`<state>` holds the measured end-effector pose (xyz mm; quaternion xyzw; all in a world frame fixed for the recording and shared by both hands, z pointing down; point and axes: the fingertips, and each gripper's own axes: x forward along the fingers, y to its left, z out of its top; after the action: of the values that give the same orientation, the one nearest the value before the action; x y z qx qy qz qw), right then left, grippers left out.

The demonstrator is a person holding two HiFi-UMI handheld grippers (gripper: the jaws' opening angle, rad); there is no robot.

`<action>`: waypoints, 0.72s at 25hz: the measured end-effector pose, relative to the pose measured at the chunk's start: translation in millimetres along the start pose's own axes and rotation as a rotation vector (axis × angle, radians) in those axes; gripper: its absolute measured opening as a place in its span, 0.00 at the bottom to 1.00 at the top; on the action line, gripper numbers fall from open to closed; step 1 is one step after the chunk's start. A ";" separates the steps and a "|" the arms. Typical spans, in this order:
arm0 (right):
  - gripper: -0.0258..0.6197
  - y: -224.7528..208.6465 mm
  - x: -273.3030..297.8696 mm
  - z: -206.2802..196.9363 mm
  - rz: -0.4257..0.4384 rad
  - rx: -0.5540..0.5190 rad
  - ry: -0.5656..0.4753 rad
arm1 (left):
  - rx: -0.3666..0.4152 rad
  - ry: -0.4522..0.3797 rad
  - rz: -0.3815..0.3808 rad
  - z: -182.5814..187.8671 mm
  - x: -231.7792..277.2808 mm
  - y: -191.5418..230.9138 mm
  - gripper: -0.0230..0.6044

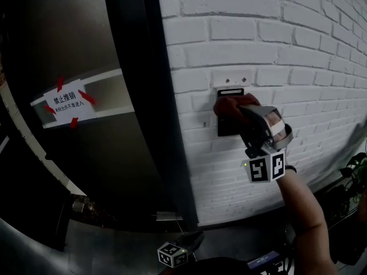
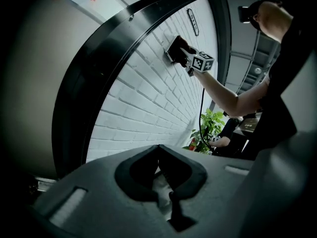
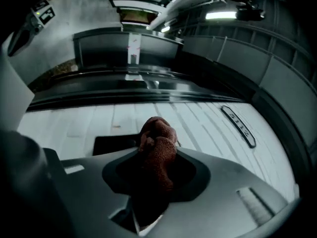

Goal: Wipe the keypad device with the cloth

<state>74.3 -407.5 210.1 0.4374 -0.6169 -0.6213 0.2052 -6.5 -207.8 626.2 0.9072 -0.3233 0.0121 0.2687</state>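
A black keypad device [image 1: 227,126] is mounted on the white brick wall [image 1: 287,50]. A red-brown cloth [image 1: 232,104] is bunched against its upper part, and my right gripper [image 1: 248,111] is shut on that cloth. In the right gripper view the cloth [image 3: 157,148] sticks out between the jaws and covers the device's [image 3: 113,144] right end. From the left gripper view, the device [image 2: 173,47] and the right gripper's marker cube [image 2: 202,61] show far up the wall. My left gripper [image 2: 161,170] hangs low, shut, with nothing in it; only its cube [image 1: 172,255] shows in the head view.
A dark metal door frame [image 1: 152,96] runs just left of the device, beside a door bearing a white notice with red arrows [image 1: 69,103]. An oval plate [image 3: 237,125] sits on the wall. A potted plant [image 2: 208,128] and a seated person [image 2: 225,139] are further along.
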 end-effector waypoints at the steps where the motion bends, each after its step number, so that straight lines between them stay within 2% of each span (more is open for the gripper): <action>1: 0.22 22.3 4.2 13.3 0.067 -0.031 -0.035 | 0.005 -0.001 -0.003 0.5 1.5 -0.5 0.04; 3: 0.22 63.8 9.6 31.1 0.184 -0.070 -0.079 | 0.013 -0.006 -0.009 3.3 4.4 -2.0 0.04; 5: 0.22 77.2 8.1 32.7 0.212 -0.058 -0.098 | 0.014 -0.011 -0.010 4.2 4.3 -2.5 0.04; 6: 0.22 69.4 5.7 27.4 0.183 -0.029 -0.094 | 0.011 -0.012 -0.007 3.8 2.5 -2.1 0.04; 9: 0.22 16.0 -0.4 2.2 0.003 0.122 -0.032 | -0.010 -0.013 0.020 -1.0 -6.7 6.5 0.04; 10: 0.22 8.8 -0.4 -0.4 -0.026 0.146 -0.019 | -0.015 -0.013 0.028 -3.1 -8.9 10.2 0.04; 11: 0.21 15.2 0.8 3.2 -0.010 0.142 -0.024 | -0.017 -0.013 0.032 -4.4 -9.8 12.4 0.04; 15: 0.22 94.8 -1.8 25.2 0.227 0.008 -0.093 | 0.001 -0.015 0.019 0.1 -3.7 8.4 0.04; 18: 0.22 100.1 -17.6 2.6 0.250 0.009 -0.053 | 0.015 -0.021 0.010 7.1 -0.1 5.2 0.04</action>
<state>53.1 -407.4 309.5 0.3412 -0.6747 -0.5995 0.2627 -10.7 -214.6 622.6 0.9077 -0.3304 0.0065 0.2586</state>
